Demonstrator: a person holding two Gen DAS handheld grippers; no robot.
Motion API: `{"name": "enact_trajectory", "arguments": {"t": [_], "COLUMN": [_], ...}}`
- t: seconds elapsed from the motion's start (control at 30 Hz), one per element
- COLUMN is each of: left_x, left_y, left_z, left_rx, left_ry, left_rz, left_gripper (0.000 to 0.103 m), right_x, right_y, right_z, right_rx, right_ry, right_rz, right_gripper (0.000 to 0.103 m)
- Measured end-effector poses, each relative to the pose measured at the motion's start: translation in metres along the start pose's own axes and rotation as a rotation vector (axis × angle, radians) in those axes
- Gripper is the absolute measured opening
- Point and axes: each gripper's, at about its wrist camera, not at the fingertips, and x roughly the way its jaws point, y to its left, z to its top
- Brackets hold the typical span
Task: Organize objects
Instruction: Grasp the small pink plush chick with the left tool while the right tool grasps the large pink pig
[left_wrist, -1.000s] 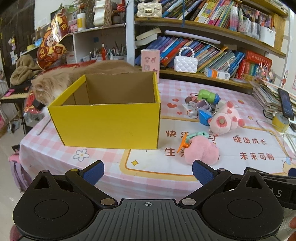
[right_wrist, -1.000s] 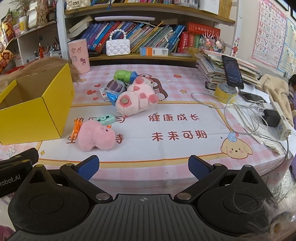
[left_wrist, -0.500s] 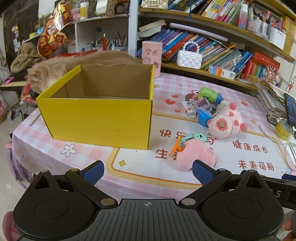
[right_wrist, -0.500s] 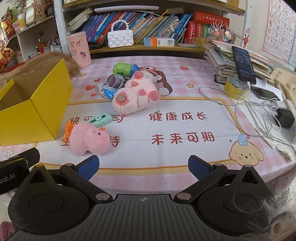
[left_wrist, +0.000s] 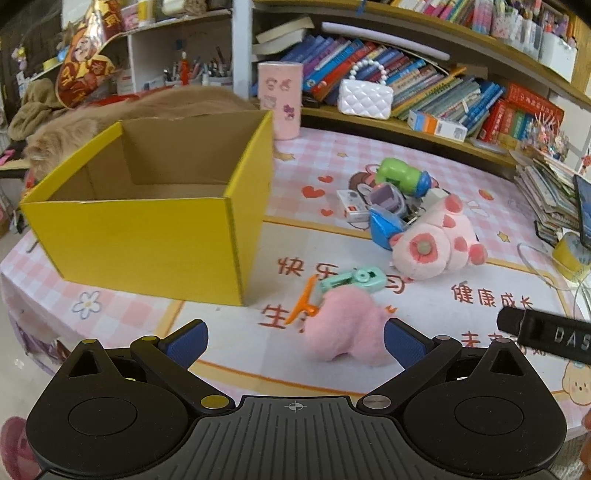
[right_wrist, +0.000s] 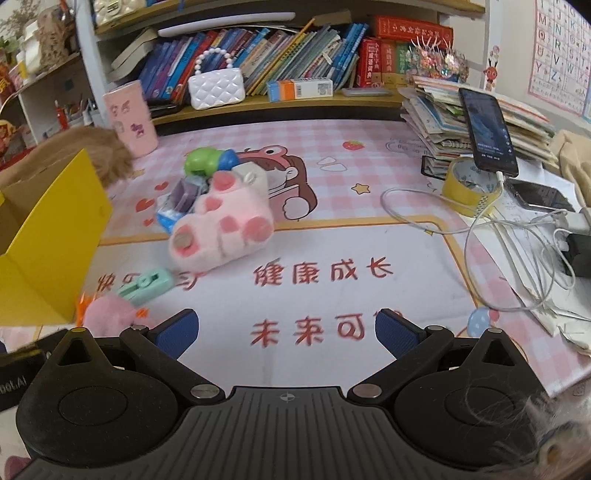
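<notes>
- Spreading wide, the left gripper (left_wrist: 295, 341) holds its blue-padded fingers apart with nothing between them, and the fluffy pink plush ball (left_wrist: 347, 328) lies just ahead, partly inside the gap; I judge that this lines it up for a first pick.
- Touching that plush on its far side are an orange plastic claw clip (left_wrist: 303, 301) and a mint-green tape dispenser (left_wrist: 352, 279), close enough that a careless close could snag them.
- The right gripper (right_wrist: 286, 334) is likewise spread and empty, hanging over the bare printed middle of the pink checked tablecloth (right_wrist: 351, 236), likely kept clear of the left one.
- Toward the left edge of the tabletop stands the open yellow cardboard box (left_wrist: 155, 221), apparently empty and probably the collecting place.
- Farther toward the back edge, a white-and-pink spotted plush slipper (right_wrist: 221, 229) leans against a heap of small toys, among them a green-and-blue plastic toy (left_wrist: 402, 176); the rest are too crowded to name surely.
- A ginger cat (left_wrist: 110, 118) lies behind the box.
</notes>
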Motion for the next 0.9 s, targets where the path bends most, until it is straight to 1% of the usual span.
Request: {"name": "enact_trajectory", "arguments": {"t": [0.13,0.37,0.43,0.53,0.63,0.77,0.9], "left_x": [0.012,0.040,0.049,0.055,0.060,0.071,0.075], "left_y": [-0.010,-0.029,-0.031,-0.035,-0.043,-0.052,-0.058], "left_z": [0.002,0.003,0.003,0.004,0.005,0.005,0.001], "left_rx": [0.012,0.092,0.114,0.151,0.204,0.237,0.275], "left_ry": [0.015,0.034,0.039,0.018,0.017,0.049,0.061], "left_rz": [-0.006,0.012,0.023,0.004,-0.006,-0.041,-0.026], "left_gripper": [0.102,0.102,0.102,0.103,0.103,0.102,0.101], "right_x": [0.013,0.034,0.041,0.051,0.061,0.073,0.088], "right_y": [-0.009,-0.010,-0.008,-0.006,-0.004,0.000,0.007], "right_z": [0.014,0.036,0.041,0.046,0.051,0.057,0.062], "right_rx": [0.016,0.019,0.002,-0.027,-0.054,-0.090,-0.129], "right_ry": [0.004,0.013,0.021,0.041,0.056,0.066,0.081], "right_rz": [0.042,0.120,0.135,0.150,0.165,0.187,0.220], "right_gripper": [0.103,0.103,0.103,0.103,0.103,0.103,0.103]}}
